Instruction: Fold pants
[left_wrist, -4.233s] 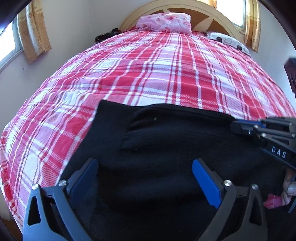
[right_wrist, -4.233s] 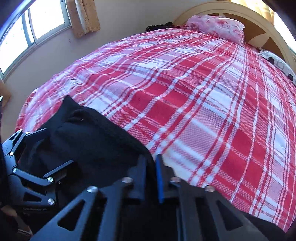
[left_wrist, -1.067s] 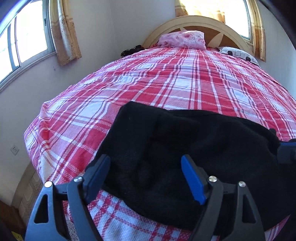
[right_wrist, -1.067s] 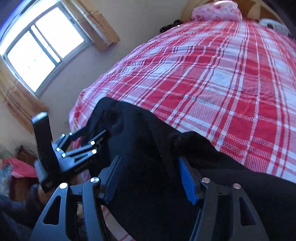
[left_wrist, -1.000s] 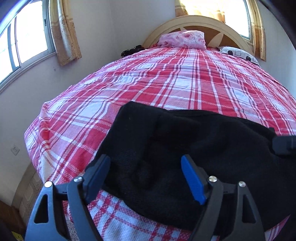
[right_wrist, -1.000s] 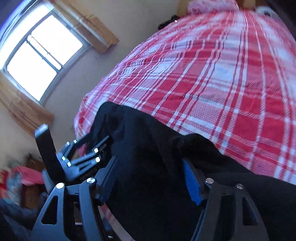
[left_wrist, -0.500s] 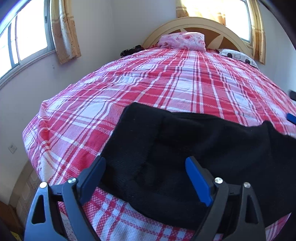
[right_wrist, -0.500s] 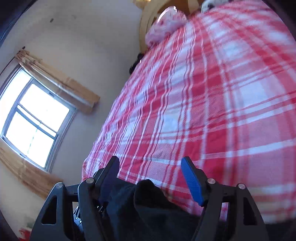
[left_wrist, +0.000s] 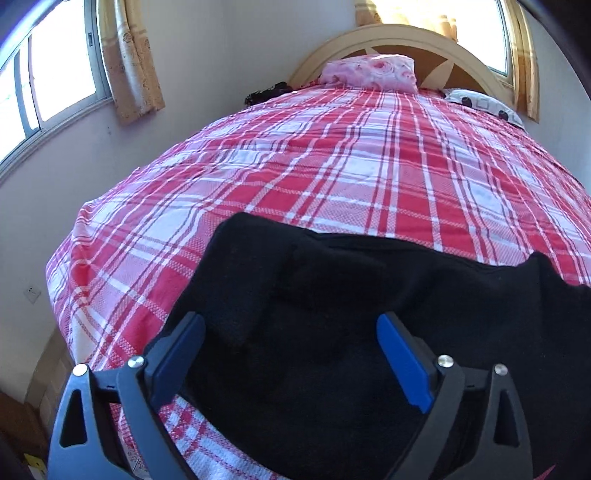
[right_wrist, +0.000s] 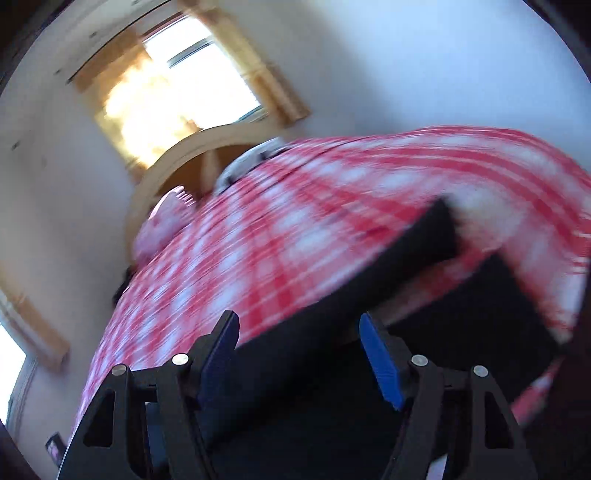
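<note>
One pair of black fleecy pants lies bunched at the foot of the bed, long axis across it. The left hand-held gripper has just been opening, spread wide over the cloth. The right hand-held gripper is spread too, pinching nothing; its view is blurred.
</note>
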